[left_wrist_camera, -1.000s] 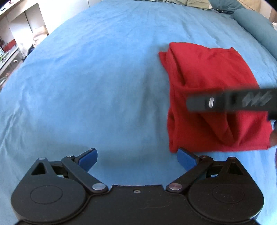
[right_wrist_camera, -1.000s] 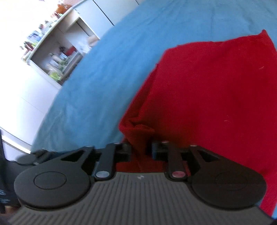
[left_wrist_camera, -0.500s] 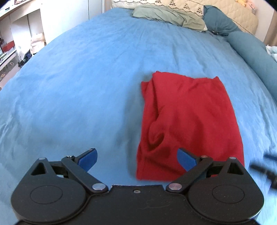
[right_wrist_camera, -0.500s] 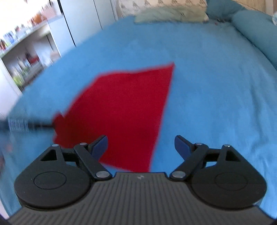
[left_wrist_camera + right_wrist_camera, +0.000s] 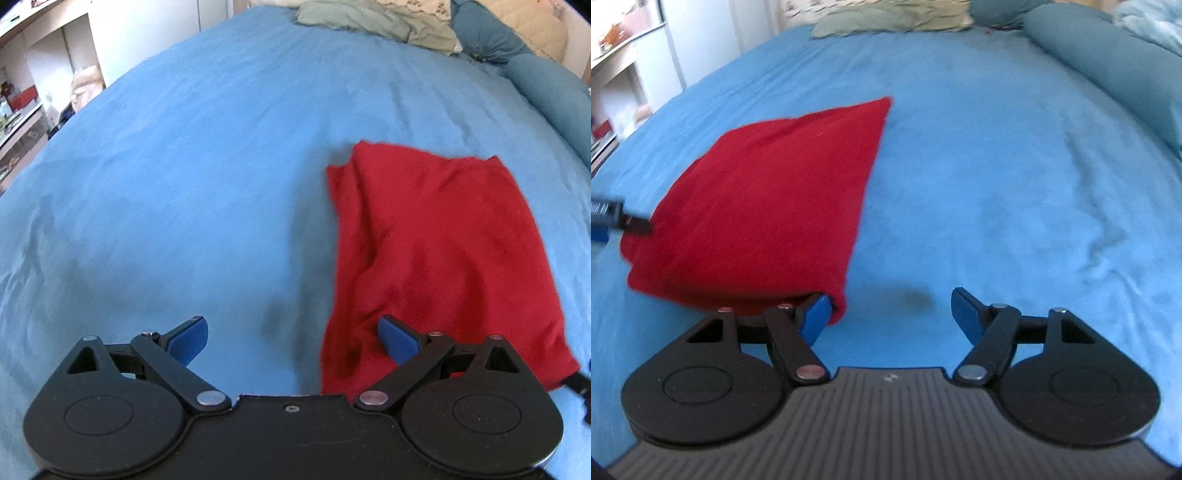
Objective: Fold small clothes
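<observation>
Released, red cloth (image 5: 439, 251) lies lengthwise away from both open grippers.

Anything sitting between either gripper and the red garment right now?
Nothing visible. The red garment lies on bare blue sheet, directly ahead of the open left gripper and the open right gripper.

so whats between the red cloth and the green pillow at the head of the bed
Nothing but bare blue sheet. The left wrist view shows it open from the red cloth up to the green pillow.
</observation>
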`<state>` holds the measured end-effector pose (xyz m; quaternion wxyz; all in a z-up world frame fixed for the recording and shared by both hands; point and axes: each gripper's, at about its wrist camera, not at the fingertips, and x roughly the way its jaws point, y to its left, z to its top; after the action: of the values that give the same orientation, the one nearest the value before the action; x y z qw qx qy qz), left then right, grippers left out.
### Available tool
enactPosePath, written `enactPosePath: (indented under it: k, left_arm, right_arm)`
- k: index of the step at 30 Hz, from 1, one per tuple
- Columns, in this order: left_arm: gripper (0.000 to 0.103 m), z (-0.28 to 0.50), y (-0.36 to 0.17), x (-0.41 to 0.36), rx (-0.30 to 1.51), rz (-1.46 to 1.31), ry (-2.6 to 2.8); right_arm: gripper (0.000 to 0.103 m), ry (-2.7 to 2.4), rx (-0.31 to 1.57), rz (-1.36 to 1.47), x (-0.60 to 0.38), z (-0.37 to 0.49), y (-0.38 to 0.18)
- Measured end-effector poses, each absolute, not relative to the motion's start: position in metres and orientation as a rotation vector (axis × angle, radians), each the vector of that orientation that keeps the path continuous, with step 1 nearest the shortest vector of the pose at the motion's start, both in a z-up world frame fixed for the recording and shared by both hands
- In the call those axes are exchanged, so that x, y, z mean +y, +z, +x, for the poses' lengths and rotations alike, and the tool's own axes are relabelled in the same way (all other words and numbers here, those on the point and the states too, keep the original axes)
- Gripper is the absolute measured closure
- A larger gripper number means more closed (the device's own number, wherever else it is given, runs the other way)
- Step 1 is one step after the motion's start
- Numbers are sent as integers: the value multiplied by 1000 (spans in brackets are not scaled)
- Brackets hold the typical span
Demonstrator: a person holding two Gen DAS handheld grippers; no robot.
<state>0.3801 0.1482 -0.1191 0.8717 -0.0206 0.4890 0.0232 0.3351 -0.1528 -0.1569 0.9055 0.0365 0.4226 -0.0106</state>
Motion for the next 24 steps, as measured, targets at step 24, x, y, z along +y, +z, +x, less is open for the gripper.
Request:
enactPosePath:
  k: [24]
  left_arm:
    - [0, 417, -69, 143, 950, -5, -143]
  right_arm:
    - [0, 198, 902, 311, -189, 393, -94]
